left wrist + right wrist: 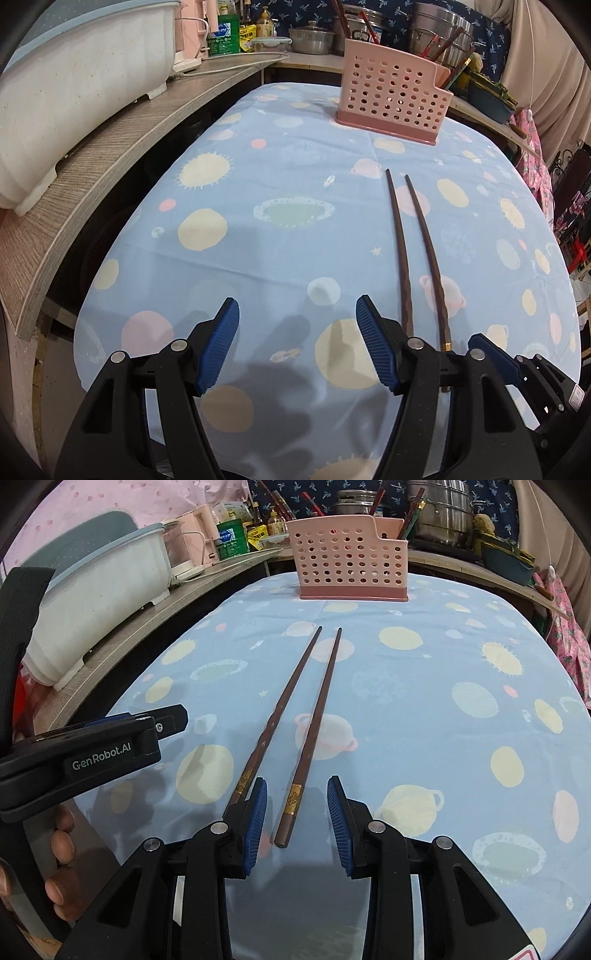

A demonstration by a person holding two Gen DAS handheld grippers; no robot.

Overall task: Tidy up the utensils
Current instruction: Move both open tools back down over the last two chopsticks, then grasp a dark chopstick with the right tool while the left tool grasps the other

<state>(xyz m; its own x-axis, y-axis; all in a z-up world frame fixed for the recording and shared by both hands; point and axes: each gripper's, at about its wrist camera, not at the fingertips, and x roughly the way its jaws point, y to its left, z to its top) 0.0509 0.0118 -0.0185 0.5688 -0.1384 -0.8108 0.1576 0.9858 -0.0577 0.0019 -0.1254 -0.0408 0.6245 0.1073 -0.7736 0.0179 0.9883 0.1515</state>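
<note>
While two dark wooden chopsticks are lying side by side on the surface (424, 709), which is wearing a pale blue cloth printed with planets and suns, both tools are hanging just above it. Seen from the right wrist, the right hand-held gripper (297, 821) is standing with its blue pads parted to a moderate gap and touching nothing; the butt of the right chopstick (314, 734) is lying between them, while the left chopstick (279, 709) is running behind the left pad at about 10 o'clock. Both sticks are pointing their tips toward 12 o'clock, at a pink perforated utensil holder (351, 565) that is standing upright at the far end of the cloth, well apart from them.

Seen from the left wrist, the left hand-held gripper (297, 345) is sitting wide apart over bare cloth, gripping nothing, with the chopsticks just beside its right pad at about 1 o'clock. In the right wrist view that tool is showing at 9 o'clock, with a person's fingers (61, 836) wrapping its handle. A white tub (99, 602) is resting on the grey wooden ledge (147, 627) at 10 o'clock, and steel pots (439, 513) are crowding the back shelf.
</note>
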